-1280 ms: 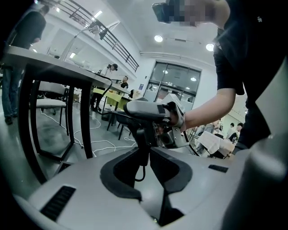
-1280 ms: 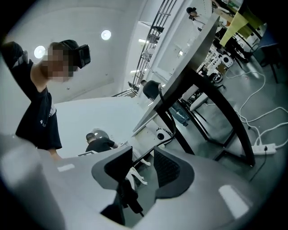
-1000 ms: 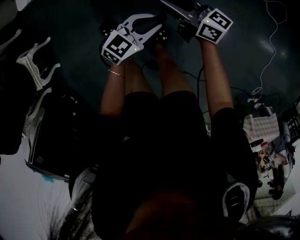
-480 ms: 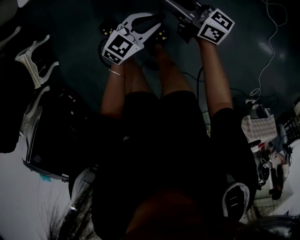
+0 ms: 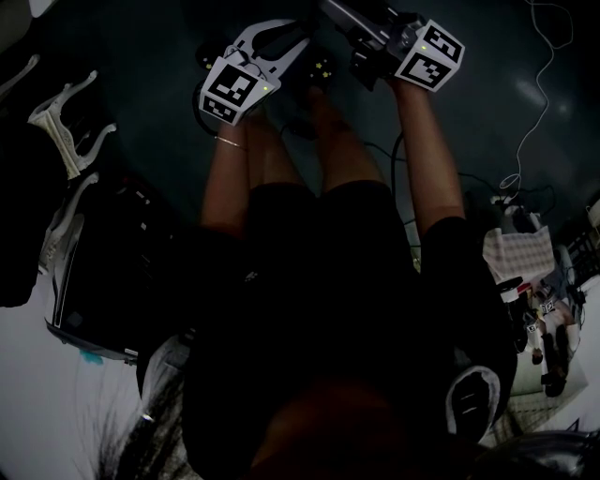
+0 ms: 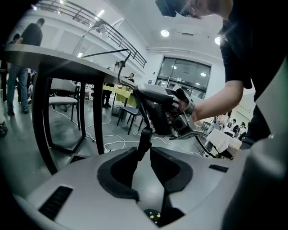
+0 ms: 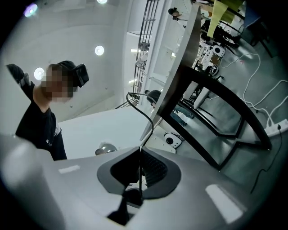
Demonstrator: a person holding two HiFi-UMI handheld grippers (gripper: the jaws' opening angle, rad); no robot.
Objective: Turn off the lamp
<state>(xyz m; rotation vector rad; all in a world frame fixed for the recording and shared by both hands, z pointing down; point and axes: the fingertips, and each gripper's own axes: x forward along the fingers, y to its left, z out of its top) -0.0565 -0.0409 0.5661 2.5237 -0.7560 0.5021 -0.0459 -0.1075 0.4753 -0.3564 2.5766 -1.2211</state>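
My left gripper [image 6: 144,150] is shut on a black elongated piece of the lamp cord [image 6: 144,137]. That piece sticks up out of its fingertips toward the right gripper [image 6: 162,112], which a hand holds just beyond. A thin black cord [image 7: 146,117] runs up from between the right gripper's [image 7: 140,150] pads and curves left beside the table edge. Those jaws have just been closing and now pinch the cord. In the head view both grippers, left [image 5: 286,33] and right [image 5: 342,14], are close together at the top, above the person's knees. No lamp head is clearly visible.
A table with black legs [image 6: 42,103] stands to the left of the grippers. White cables [image 5: 539,84] trail over the dark floor at right. White gripper-shaped parts [image 5: 66,122] and a black case [image 5: 103,281] lie at left. A cluttered patch [image 5: 525,272] is at right.
Both grippers have crept slightly toward the top of the head view, and the left one's marker cube has tilted a little. Nothing else has shifted.
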